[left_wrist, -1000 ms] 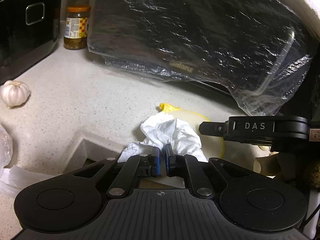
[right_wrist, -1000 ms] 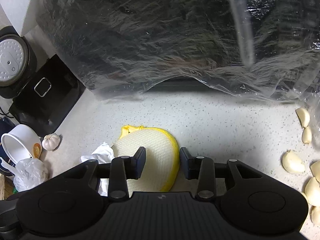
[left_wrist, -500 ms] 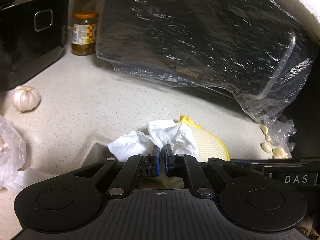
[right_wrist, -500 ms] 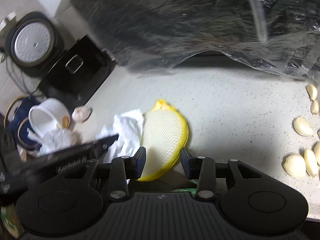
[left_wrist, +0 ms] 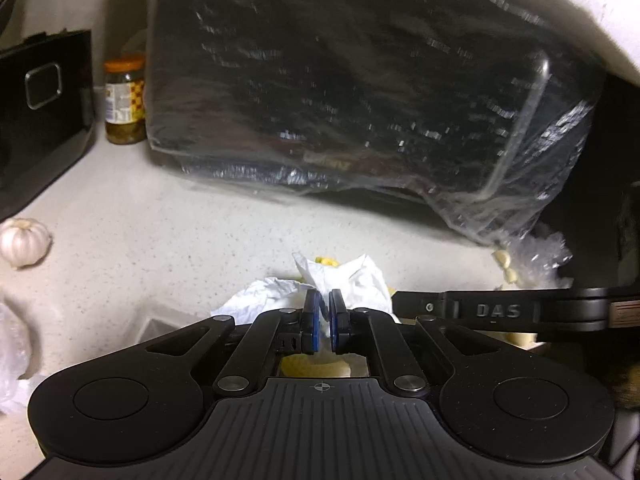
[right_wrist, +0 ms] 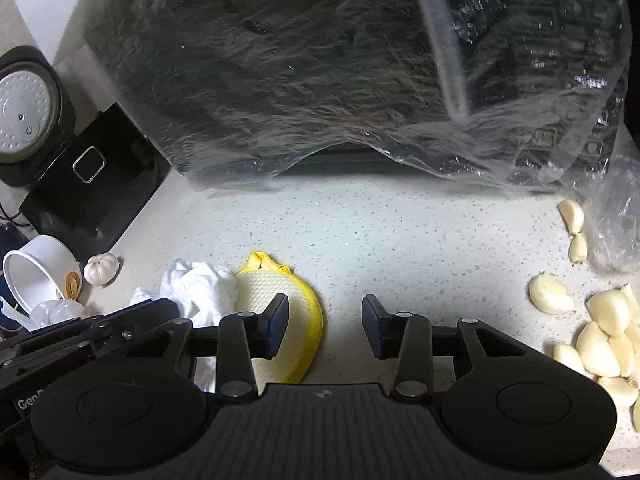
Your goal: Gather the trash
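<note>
while the big plastic-wrapped black appliance [right_wrist: 320,72] fills the back of both views, we note the speckled bench [right_wrist: 400,240] in front of it carries the working area. on it a yellow-rimmed sponge pad [right_wrist: 276,284] lies flat, with the crumpled white tissue [left_wrist: 360,276] just beside and partly over its left edge. the left tool [left_wrist: 324,320] has its pads pressed together on a fold of that tissue, so we judge the trash to be pinched and ready to lift. the right tool [right_wrist: 324,324] stands spread with nothing between its pads; its left finger overlaps the pad's rim and bare bench shows in the gap. the tissue lies to the left of the right tool, straight ahead of the left one, so the left hand is clearly nearer. we see no clear long axis; it is a loose wad. peeled garlic cloves [right_wrist: 600,328] sit well apart to the right, a whole garlic bulb [left_wrist: 24,240] far left.
</note>
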`<move>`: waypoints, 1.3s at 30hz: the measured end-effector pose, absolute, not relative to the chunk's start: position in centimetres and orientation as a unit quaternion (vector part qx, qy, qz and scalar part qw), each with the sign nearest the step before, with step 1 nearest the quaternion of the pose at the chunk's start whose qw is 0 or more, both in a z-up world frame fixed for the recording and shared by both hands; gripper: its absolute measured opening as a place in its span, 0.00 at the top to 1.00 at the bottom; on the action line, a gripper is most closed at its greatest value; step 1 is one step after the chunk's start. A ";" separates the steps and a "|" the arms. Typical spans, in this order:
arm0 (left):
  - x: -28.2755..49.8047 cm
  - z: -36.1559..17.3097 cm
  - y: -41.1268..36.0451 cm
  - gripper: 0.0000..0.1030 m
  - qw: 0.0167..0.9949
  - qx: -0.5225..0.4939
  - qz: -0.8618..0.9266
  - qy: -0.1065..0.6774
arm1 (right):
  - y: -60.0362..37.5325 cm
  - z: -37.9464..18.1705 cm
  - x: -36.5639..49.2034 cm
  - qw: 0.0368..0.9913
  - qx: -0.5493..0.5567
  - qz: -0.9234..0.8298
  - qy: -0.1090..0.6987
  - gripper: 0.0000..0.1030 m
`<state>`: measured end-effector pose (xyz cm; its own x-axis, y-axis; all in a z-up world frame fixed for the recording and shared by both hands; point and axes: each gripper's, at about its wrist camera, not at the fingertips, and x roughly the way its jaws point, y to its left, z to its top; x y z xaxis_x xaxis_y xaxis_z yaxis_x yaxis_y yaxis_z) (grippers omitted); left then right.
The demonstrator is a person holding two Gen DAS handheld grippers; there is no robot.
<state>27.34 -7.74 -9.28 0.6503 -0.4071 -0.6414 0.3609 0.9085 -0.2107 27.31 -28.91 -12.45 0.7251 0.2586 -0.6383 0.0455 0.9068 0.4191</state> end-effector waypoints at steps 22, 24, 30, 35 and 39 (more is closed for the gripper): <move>28.7 -11.0 -7.5 0.93 0.903 -0.018 -0.205 0.376 | -27.8 -12.7 29.2 0.882 0.263 0.159 0.358 0.49; 28.7 -11.0 -7.3 0.93 0.903 -0.023 -0.206 0.377 | -27.8 -13.1 29.9 0.877 0.274 0.154 0.363 0.47; 28.9 -11.1 -7.1 0.93 0.903 -0.034 -0.203 0.377 | -28.6 -14.2 31.6 0.854 0.334 0.155 0.367 0.47; 28.8 -11.0 -6.7 0.93 0.903 -0.047 -0.200 0.377 | -29.0 -14.0 31.8 0.850 0.347 0.154 0.366 0.69; 28.6 -10.9 -6.5 0.93 0.904 -0.060 -0.198 0.374 | -29.6 -13.2 30.9 0.855 0.342 0.150 0.360 0.88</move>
